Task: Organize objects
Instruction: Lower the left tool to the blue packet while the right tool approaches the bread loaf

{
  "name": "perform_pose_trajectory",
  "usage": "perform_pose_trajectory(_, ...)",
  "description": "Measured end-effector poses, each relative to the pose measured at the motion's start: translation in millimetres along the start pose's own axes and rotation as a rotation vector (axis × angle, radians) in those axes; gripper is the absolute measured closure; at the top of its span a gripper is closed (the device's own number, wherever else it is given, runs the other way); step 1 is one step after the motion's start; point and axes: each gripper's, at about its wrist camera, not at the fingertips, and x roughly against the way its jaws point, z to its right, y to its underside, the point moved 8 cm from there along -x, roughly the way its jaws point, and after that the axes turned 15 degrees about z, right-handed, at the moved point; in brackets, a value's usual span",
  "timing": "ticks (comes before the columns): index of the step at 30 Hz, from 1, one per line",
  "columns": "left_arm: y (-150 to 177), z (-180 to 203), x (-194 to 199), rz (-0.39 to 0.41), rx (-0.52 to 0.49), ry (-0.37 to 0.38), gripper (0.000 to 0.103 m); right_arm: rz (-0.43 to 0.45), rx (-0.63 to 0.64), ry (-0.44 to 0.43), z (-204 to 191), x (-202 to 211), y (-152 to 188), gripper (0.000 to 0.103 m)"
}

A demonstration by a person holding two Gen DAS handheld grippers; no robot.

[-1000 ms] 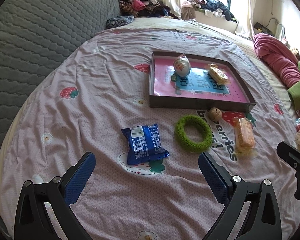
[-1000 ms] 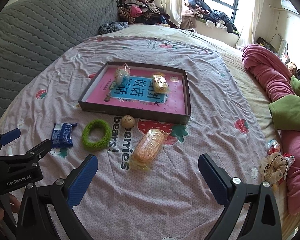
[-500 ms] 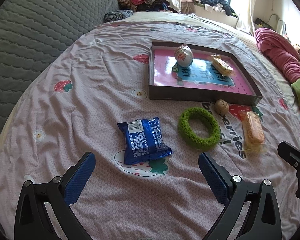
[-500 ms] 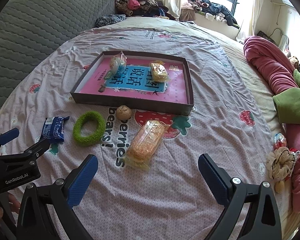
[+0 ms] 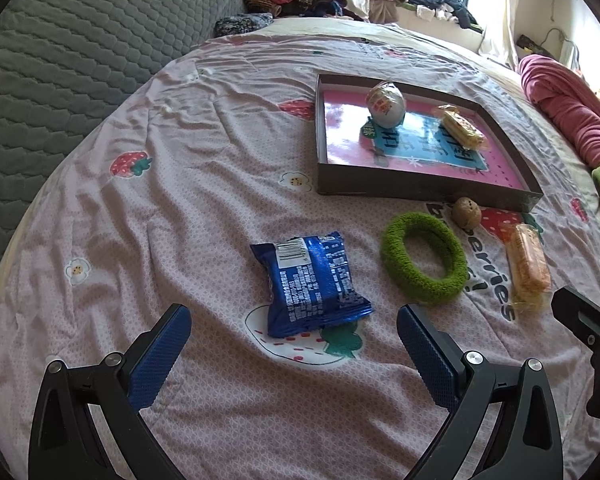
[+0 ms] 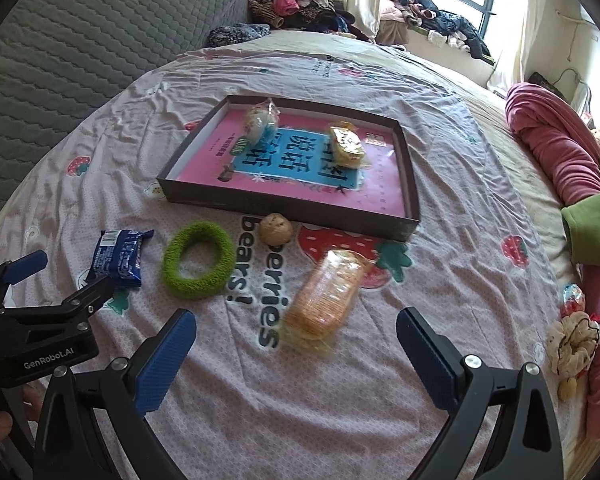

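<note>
A dark tray (image 5: 416,190) (image 6: 284,207) with a pink-and-blue floor lies on the bed, holding a wrapped round snack (image 5: 385,104) (image 6: 260,122) and a yellow wrapped bar (image 5: 460,128) (image 6: 346,146). In front of it lie a blue snack packet (image 5: 310,282) (image 6: 118,258), a green fuzzy ring (image 5: 424,262) (image 6: 198,260), a small brown ball (image 5: 466,213) (image 6: 275,229) and a clear cracker pack (image 5: 526,266) (image 6: 326,294). My left gripper (image 5: 294,346) is open just short of the blue packet. My right gripper (image 6: 296,350) is open just short of the cracker pack.
A grey quilted headboard (image 5: 60,60) runs along the left. A pink blanket roll (image 6: 556,152) and green cloth (image 6: 592,232) lie at the right, with small trinkets (image 6: 572,344) beside them. Clothes are piled under the window (image 6: 300,8).
Both grippers have moved forward and lower over the bed; the blue packet and the cracker pack now sit closer to the open fingers. No object has shifted.
</note>
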Motion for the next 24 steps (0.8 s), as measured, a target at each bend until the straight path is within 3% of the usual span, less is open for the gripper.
perform_pose_trajectory(24,7,-5,-33,-0.021,0.013,0.008,0.001,-0.073,-0.035,0.057,14,-36,22,0.002)
